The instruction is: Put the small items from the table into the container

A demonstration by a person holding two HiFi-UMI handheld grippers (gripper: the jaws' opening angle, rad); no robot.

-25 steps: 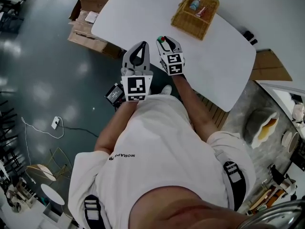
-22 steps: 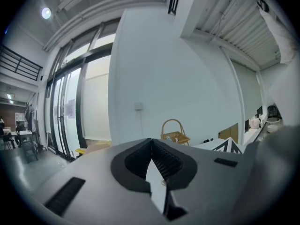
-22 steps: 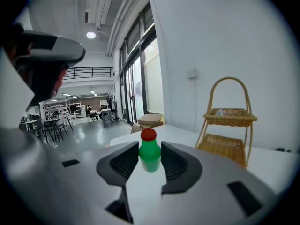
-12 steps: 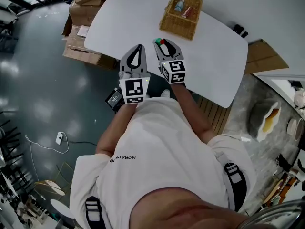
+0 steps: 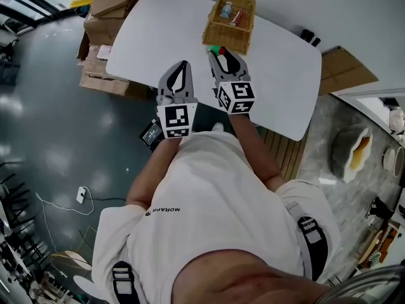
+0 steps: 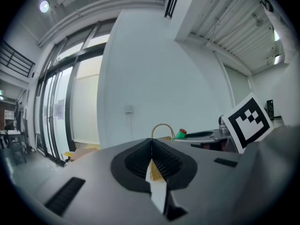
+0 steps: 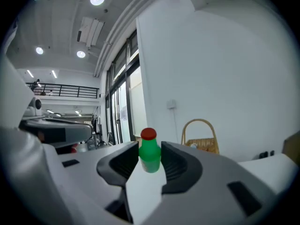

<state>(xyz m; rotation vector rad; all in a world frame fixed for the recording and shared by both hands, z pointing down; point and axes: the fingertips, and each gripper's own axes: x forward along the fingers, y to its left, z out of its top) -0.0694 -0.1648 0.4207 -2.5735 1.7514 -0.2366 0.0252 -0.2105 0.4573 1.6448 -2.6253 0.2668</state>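
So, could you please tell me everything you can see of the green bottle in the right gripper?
The green bottle is small, plastic-looking, with a red cap. It stands upright, clamped at its body between the right gripper's jaws, in the air over the white table, short of the wicker basket. Only the jaws touch it.

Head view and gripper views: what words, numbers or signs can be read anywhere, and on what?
"MORAPR": on the white shirt, in small print; it may run on into a fold.
Marker cubes: black-and-white squares only, no letters.
Items in the basket: labels too small to read.
Green bottle: no label shows.
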